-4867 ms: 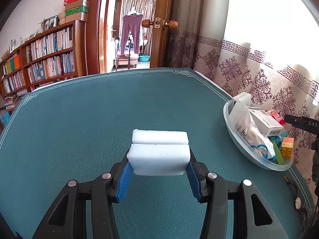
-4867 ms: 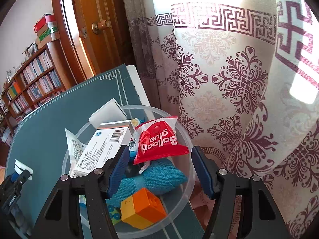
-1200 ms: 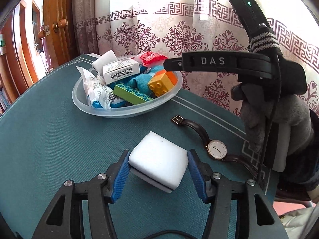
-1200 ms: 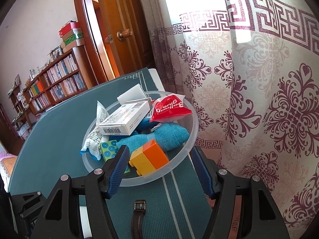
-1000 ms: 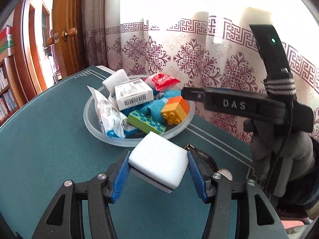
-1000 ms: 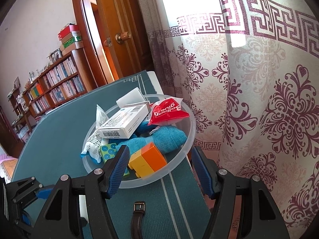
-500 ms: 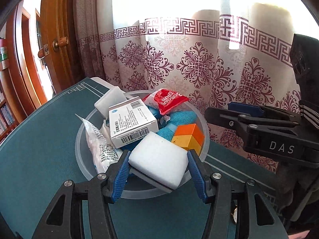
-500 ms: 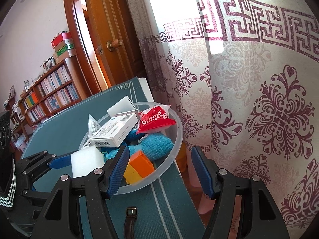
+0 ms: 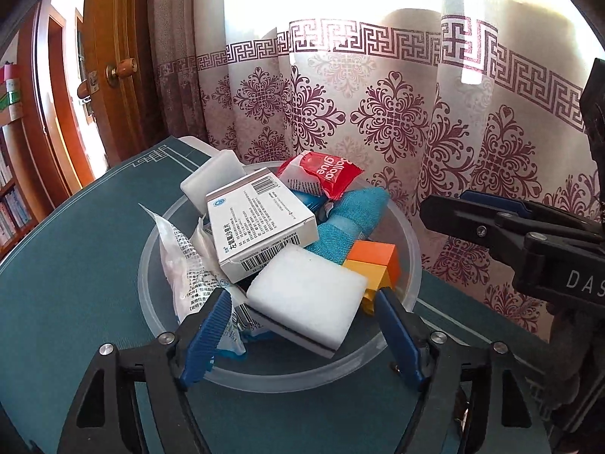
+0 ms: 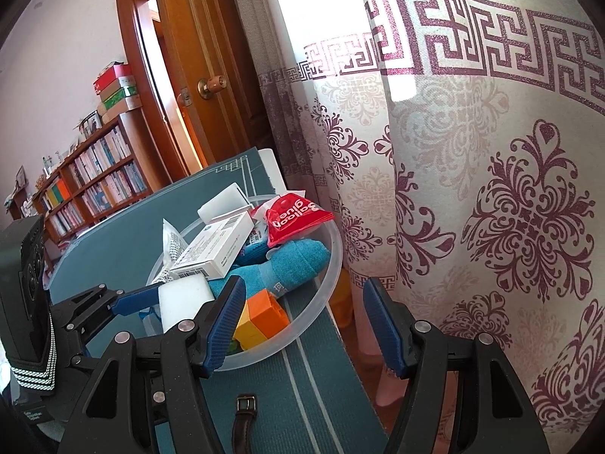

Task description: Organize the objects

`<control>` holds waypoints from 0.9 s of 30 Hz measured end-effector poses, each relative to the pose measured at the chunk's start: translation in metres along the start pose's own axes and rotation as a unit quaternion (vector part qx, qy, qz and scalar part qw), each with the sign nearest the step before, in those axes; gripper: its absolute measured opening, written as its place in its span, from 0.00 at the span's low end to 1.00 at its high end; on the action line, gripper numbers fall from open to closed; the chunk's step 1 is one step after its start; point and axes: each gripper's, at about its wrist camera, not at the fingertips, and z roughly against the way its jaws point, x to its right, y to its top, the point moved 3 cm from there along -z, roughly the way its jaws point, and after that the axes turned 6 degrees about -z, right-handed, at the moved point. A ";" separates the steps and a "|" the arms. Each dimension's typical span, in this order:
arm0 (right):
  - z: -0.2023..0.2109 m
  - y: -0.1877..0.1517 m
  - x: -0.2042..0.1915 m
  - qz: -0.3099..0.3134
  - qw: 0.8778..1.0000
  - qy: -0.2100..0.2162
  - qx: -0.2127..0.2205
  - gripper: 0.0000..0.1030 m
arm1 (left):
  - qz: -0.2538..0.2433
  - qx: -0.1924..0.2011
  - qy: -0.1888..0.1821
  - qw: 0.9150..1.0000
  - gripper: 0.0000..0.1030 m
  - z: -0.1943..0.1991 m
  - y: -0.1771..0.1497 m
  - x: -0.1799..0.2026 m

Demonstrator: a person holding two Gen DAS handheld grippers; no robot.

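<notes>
The step in hand is the drop: the left gripper point(image 9: 302, 312) is opening its fingers point(image 9: 207, 331), both now clear of the white sponge point(image 9: 306, 295), which rests in the near part of the clear bowl point(image 9: 412, 249) on the worktop point(image 9: 75, 265). The sponge lies flat, tilted, its long axis running near-right to far-left. The right gripper point(image 10: 302, 325) hovers spread and empty. Next, the left gripper must back away cleanly.

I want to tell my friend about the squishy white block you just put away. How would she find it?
Look at the clear plastic bowl on the green table, by the patterned curtain. At the bowl's near edge, between the left gripper's opening blue jaws, lies the white sponge block, no longer squeezed. Unlike the printed white box behind it, it is plain, with a thin grey layer underneath.
</notes>
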 end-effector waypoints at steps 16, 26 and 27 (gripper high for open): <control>0.001 -0.006 -0.011 0.014 1.000 0.021 -0.017 0.68 | 0.042 0.006 0.093 0.995 0.95 0.043 -0.013 -0.016; 0.002 -0.022 -0.011 0.034 0.998 0.023 -0.042 0.75 | 0.079 0.011 0.149 0.986 0.99 0.064 -0.019 -0.030; 0.002 -0.023 -0.013 0.038 0.998 0.025 -0.043 0.76 | 0.081 0.011 0.153 0.985 0.99 0.066 -0.020 -0.030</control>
